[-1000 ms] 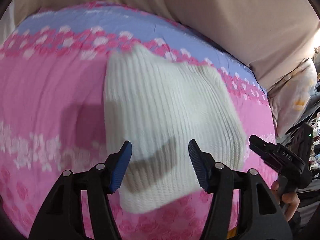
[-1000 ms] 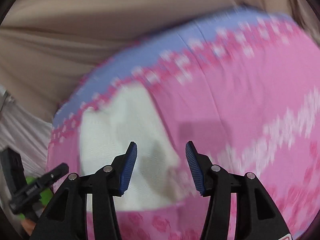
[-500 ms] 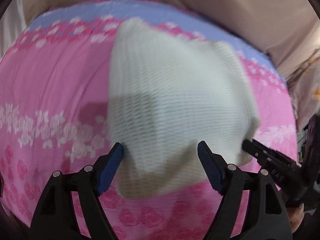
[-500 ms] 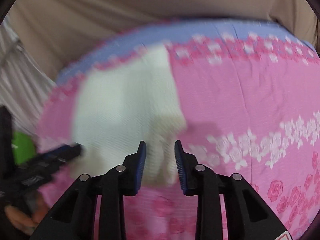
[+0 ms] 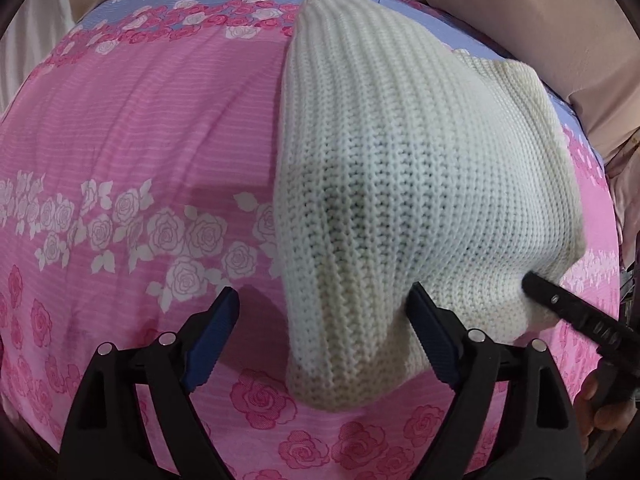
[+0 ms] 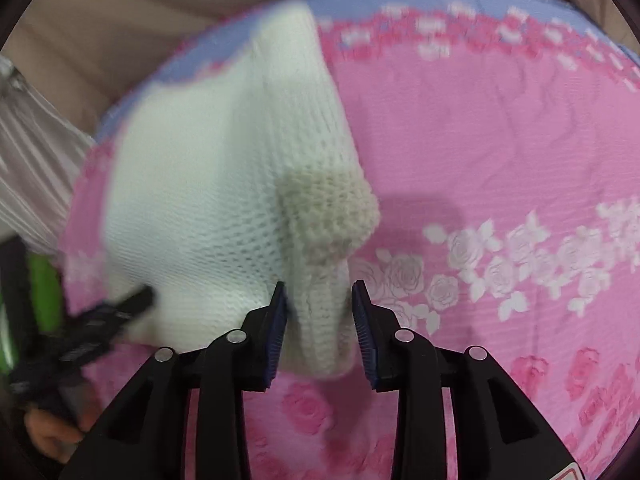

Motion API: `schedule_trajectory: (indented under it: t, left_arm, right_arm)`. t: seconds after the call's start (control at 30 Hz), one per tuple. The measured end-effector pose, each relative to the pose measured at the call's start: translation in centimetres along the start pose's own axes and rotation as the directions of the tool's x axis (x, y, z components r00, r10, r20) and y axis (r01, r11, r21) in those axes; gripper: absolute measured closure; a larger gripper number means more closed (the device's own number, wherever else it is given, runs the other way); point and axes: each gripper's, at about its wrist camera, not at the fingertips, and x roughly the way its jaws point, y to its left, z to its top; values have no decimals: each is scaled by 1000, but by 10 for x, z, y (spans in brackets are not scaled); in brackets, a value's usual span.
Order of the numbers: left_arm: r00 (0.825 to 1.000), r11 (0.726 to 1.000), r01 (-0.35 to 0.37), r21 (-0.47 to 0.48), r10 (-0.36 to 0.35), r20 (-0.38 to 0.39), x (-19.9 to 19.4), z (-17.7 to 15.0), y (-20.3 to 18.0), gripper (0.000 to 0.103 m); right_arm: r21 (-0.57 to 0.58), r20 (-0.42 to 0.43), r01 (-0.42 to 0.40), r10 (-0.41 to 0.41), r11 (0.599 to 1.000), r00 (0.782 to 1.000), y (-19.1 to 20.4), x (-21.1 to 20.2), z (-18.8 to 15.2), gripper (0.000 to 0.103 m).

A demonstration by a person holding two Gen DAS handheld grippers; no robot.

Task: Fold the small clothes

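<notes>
A cream ribbed knit garment point(image 5: 420, 176) lies folded on the pink rose-print bedsheet point(image 5: 140, 140). My left gripper point(image 5: 324, 336) is open, its fingers astride the garment's near left corner. My right gripper point(image 6: 320, 320) is half open with the garment's near right corner point(image 6: 324, 312) between its pads; the pads look apart from the knit, not clamped. The right gripper's black tip point(image 5: 560, 304) also shows at the garment's right edge in the left wrist view. The garment point(image 6: 208, 184) fills the left half of the blurred right wrist view.
The sheet has a blue band with roses along its far edge point(image 5: 208, 12). Beige fabric point(image 5: 500, 8) rises behind the bed. A grey pleated cloth point(image 6: 32, 140) and something green point(image 6: 44, 296) sit at the left of the right wrist view.
Both grippers moved forward and down to the garment's near edge. The left one opened wider. The right one narrowed, then stands around the near right corner.
</notes>
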Motion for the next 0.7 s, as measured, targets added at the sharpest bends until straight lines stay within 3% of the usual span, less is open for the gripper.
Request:
schedule_trajectory:
  t: [0.07,0.13,0.2,0.27,0.37,0.43,0.47,0.5,0.53,0.57,0.63,0.7]
  left_arm:
    - [1000,1000,20,-8,-20,-3,-4,1,3,20]
    - [994,992,111,-54,-111,18,-14,9,9,21]
    - [965,960,258,-111,-251,70,-27,19,22,20]
    - [936,927,346,-144,-330,119,-38,32,32,15]
    - [917,895,396,-206,-372,146,-29,64,45,5]
    - [925,887,380,-264,-372,80,-2,77,48,6]
    - [917,873,389,-295,-397,34,16,82,52,12]
    - [906,862,408,-301,-424,12,24,83,51,25]
    - [892,850,429,-305,-452,-5,32,85,48,30]
    - [894,851,426,-309,-448,-2,32,85,47,34]
    - [881,843,461,-277,-473,28,19,93,38,44]
    - [852,828,522,-204,-520,65,0,101,24,50]
  right_arm:
    - [53,-14,-40,41,998,999,-4,-9,4,62]
    - [28,20,-49,48,998,999,-3,-20,10,56]
    - [21,41,-39,39,999,998,-7,-24,22,44]
    - [42,64,-82,79,996,995,-13,-22,36,37]
    - [77,51,-131,127,988,991,-15,-2,63,27]
    - [140,6,-184,185,973,983,-19,19,76,26]
    - [168,-5,-203,207,965,978,-18,26,78,24]
    - [170,25,-209,208,963,978,-15,25,79,35]
    - [149,17,-248,248,957,969,-7,27,80,55]
    - [145,10,-233,234,962,972,-1,26,81,65]
    - [86,67,-210,205,974,976,15,6,81,73]
    - [38,144,-219,212,975,967,27,-24,79,75]
